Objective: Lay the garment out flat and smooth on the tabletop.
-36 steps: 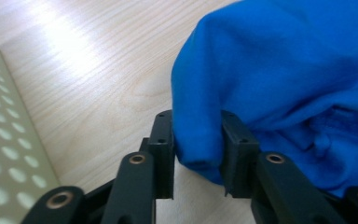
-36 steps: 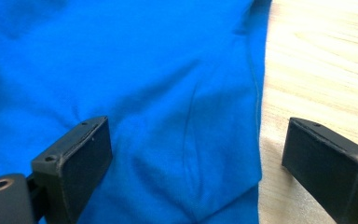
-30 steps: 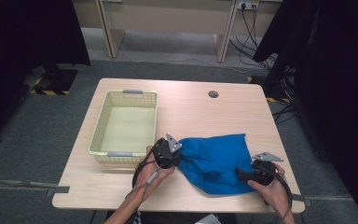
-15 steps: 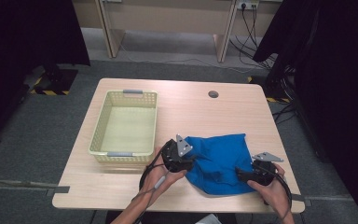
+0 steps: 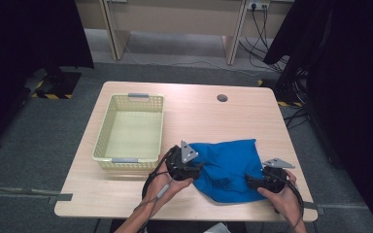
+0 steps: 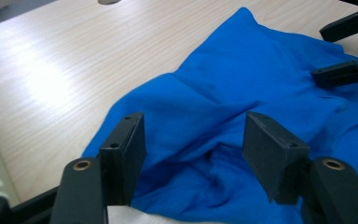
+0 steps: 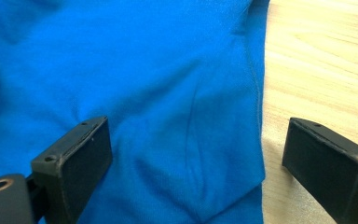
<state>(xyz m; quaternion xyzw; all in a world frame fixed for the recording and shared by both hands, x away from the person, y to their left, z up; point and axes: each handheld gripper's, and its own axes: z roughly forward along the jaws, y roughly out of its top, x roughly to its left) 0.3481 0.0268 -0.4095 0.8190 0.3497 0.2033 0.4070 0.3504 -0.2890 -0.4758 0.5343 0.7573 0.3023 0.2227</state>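
So your left gripper (image 5: 194, 171) is sitting at the left edge of the blue cloth (image 5: 228, 167), and its jaws have just been opening: in the left gripper view they stand apart (image 6: 193, 154) with a raised fold of the cloth (image 6: 223, 116) between them, but the pads aren't pressing on it, so that side is released. Past that fold the cloth spreads away from the jaws across the wooden table (image 5: 199, 114), and you can see your other gripper's two black fingers (image 6: 342, 28) poking in at the far corner of it. Your right gripper (image 5: 252, 182) is down at the cloth's right edge, jaws wide apart too: in the right gripper view (image 7: 196, 163) the hem of the cloth (image 7: 168, 93) lies flat between the pads, with bare table just beside one of them, nothing clamped. The yellow basket (image 5: 131, 160) sits beyond your left gripper, on the side away from the cloth, close but not touching.
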